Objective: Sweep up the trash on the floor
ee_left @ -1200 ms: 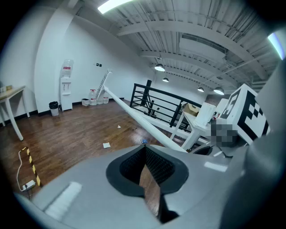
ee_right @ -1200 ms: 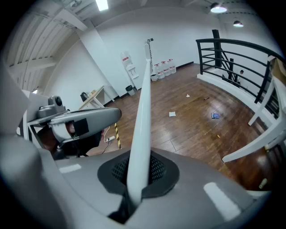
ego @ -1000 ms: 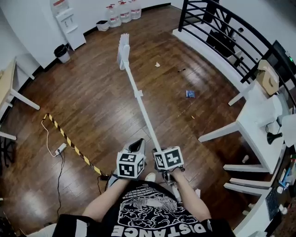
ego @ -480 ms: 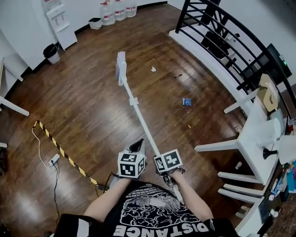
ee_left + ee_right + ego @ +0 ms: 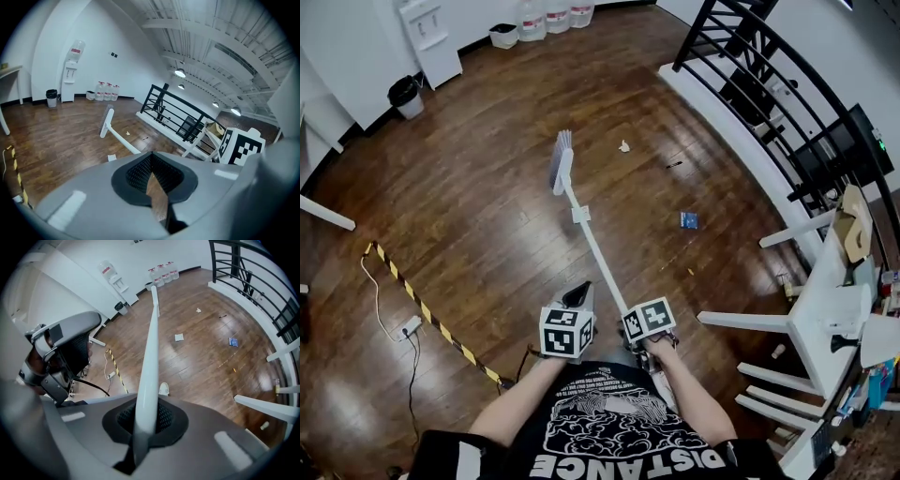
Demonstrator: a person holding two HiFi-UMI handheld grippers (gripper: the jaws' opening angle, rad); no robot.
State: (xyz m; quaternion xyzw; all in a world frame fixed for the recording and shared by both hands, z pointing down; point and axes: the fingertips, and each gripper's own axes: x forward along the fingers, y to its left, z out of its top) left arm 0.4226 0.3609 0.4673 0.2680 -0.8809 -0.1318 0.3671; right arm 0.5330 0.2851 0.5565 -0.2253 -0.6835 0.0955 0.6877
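My right gripper [image 5: 632, 315] [image 5: 144, 423] is shut on the handle of a white broom [image 5: 592, 246] [image 5: 151, 341]. The handle slants away to the broom head [image 5: 561, 159] [image 5: 108, 123], which is out over the wooden floor. To the right of the head lies a crumpled white paper scrap [image 5: 623, 146] [image 5: 198, 310]. Farther right are a dark stick [image 5: 673, 165] and a blue packet [image 5: 688, 220] [image 5: 233, 341]. My left gripper [image 5: 580, 291] [image 5: 153, 176] is beside the right one, shut and holding nothing. Only a sliver of floor shows between its pads.
White table and chair legs [image 5: 741, 323] crowd the right side, with a black railing [image 5: 750, 84] behind them. A yellow-black cable strip [image 5: 431, 319] and a power strip [image 5: 410, 326] lie at the left. A bin [image 5: 404, 94], a water dispenser [image 5: 431, 42] and jugs [image 5: 553, 14] line the far wall.
The broom head has drawn back toward me and now sits level with the paper scrap, on its left. The view has shifted a little. Both grippers keep their hold.
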